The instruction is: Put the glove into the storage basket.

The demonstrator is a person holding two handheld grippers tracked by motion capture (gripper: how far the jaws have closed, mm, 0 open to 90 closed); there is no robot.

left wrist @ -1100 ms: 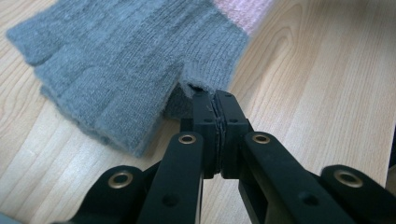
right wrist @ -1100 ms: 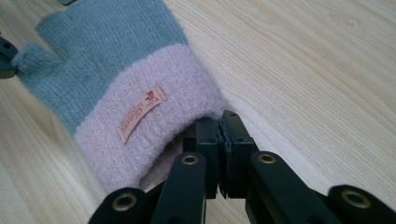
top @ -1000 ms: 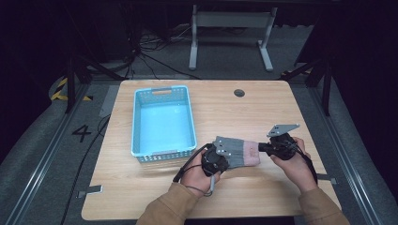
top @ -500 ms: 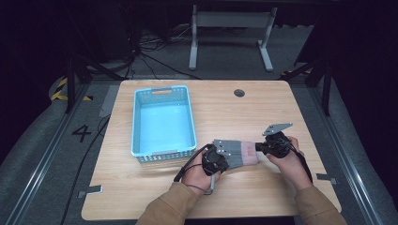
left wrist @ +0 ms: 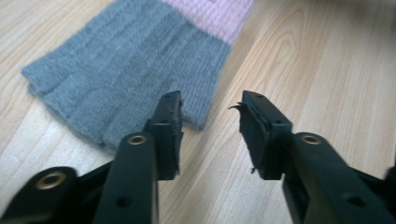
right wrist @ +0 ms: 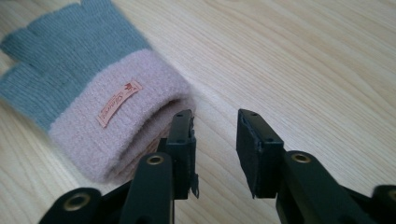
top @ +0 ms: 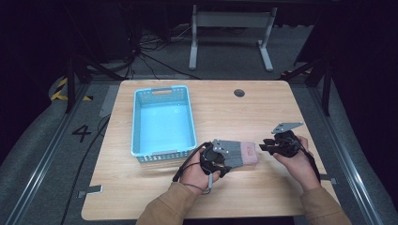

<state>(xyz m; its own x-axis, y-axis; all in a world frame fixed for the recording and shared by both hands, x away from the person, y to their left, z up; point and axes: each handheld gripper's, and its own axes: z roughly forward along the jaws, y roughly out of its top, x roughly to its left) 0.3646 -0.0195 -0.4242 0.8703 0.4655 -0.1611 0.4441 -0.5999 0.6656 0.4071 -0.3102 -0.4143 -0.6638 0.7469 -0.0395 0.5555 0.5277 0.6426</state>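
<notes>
A knitted glove (top: 243,153), grey with a pink cuff, lies flat on the wooden table (top: 220,108). My left gripper (top: 224,158) is at its grey finger end. In the left gripper view the gripper (left wrist: 210,109) is open, its left jaw over the corner of the grey knit (left wrist: 126,65). My right gripper (top: 264,146) is just right of the pink cuff. In the right gripper view it (right wrist: 215,123) is open, with its left jaw beside the cuff opening (right wrist: 107,126) and bare wood between the jaws.
A light blue plastic basket (top: 163,123) stands left of the glove, its near rim close to my left hand. A round cable hole (top: 239,93) is in the tabletop at the back. The table's right edge is near my right hand.
My right gripper has edged slightly left toward the pink cuff. The left gripper and the glove have stayed put.
</notes>
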